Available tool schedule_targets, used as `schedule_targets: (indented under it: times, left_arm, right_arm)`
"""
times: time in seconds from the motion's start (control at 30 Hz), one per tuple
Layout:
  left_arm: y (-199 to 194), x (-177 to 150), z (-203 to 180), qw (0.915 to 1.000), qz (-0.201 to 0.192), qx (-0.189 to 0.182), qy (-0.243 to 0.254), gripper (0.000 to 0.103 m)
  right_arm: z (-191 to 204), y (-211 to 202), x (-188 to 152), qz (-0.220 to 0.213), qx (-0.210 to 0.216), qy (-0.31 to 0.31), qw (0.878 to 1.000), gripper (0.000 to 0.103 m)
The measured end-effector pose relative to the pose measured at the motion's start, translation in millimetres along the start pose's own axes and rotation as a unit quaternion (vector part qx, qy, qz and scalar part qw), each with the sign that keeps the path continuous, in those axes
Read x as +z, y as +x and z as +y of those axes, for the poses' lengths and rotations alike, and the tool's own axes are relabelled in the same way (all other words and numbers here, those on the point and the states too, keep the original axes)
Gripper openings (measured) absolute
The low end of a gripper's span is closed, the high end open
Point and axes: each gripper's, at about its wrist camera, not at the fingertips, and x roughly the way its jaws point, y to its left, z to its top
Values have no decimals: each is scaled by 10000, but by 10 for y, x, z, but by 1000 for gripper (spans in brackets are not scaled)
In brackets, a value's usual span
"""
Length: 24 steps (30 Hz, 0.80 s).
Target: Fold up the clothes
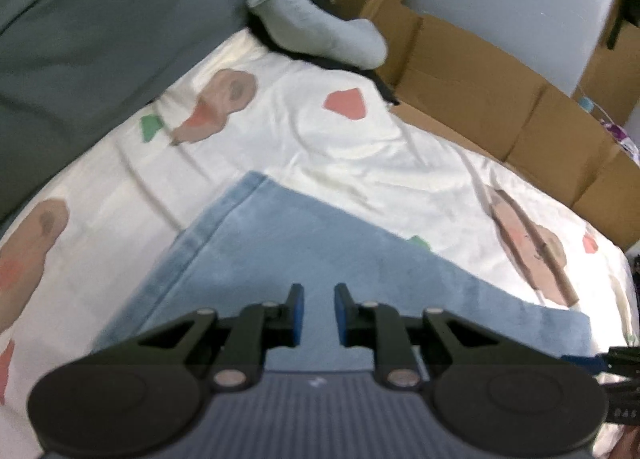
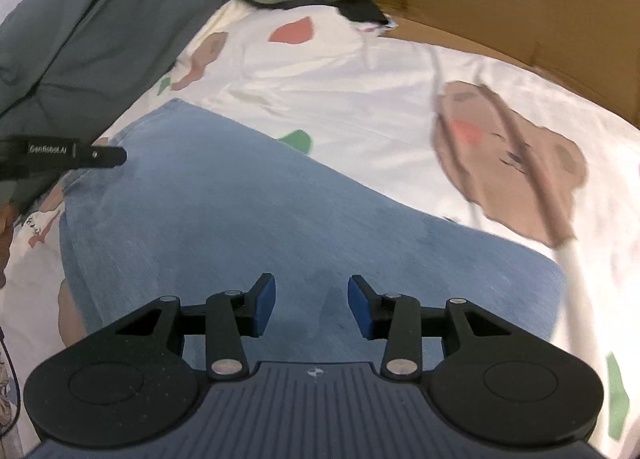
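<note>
A light blue denim garment (image 1: 304, 259) lies flat on a white bedsheet with bear prints (image 1: 320, 147). My left gripper (image 1: 319, 313) hovers over the denim with a narrow gap between its blue pads and nothing in it. In the right wrist view the same denim (image 2: 248, 203) spreads across the sheet (image 2: 380, 91). My right gripper (image 2: 311, 305) hangs above it, jaws open and bare. The left gripper's black finger (image 2: 100, 157) reaches in from the left edge over the denim's corner.
A grey blanket (image 1: 88, 43) lies along the left of the bed. A pale blue neck pillow (image 1: 316, 27) rests at the bed's far end. Brown cardboard boxes (image 1: 500, 99) line the right side. A person's hand (image 2: 5, 235) shows at the left edge.
</note>
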Motion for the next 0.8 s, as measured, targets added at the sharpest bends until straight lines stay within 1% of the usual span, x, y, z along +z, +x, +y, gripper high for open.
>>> schedule_targets:
  times: [0.03,0.07,0.1,0.17,0.2,0.23,0.3,0.33,0.43,0.47,0.5,0.7,0.8]
  left_arm:
    - [45,9,-3,10000,81,-55,-3,23]
    - [89,18,-6,9998,161,-110,-7,26]
    - [167,20,18,9992,351,-126,-110,26]
    - [322,0,56,9972,735,63,-104,24]
    - [368,-12,81,9967,805,81,-70,22]
    - [389,-21,110,9966,817,60,-63,21]
    - [387,11,140,9960,886,121,-39,12]
    - [383,30,153,9956,924,158,-25,11]
    - [362,85,182,9947,995,267,16,11]
    - [327,98,180,9949,971,281,32,16]
    - [287,110,177,9951,946,290,49,18]
    - [68,135,67,9961,857,97,209,19]
    - [23,149,14,9961,824,25,303,20]
  right_arm:
    - [-28,-32,-33,10,-28,44,10000,47]
    - [-51,-47,-70,37,-30,105,9999,47]
    - [-73,-61,-106,66,-30,166,9998,47]
    - [-95,-75,-190,145,-39,247,9996,47]
    - [-93,-74,-239,198,-48,263,9994,47]
    - [-78,-76,-294,266,-103,232,9993,47]
    - [-67,-85,-399,404,-138,275,9987,47]
    - [-80,-110,-456,445,-150,327,9984,47]
    - [-122,-194,-625,545,-183,475,9972,47]
    - [-142,-229,-669,555,-187,525,9969,47]
    - [-162,-263,-712,565,-192,576,9966,47]
    - [-186,-429,-927,711,-224,612,9953,48]
    - [-188,-512,-994,692,-208,691,9950,48]
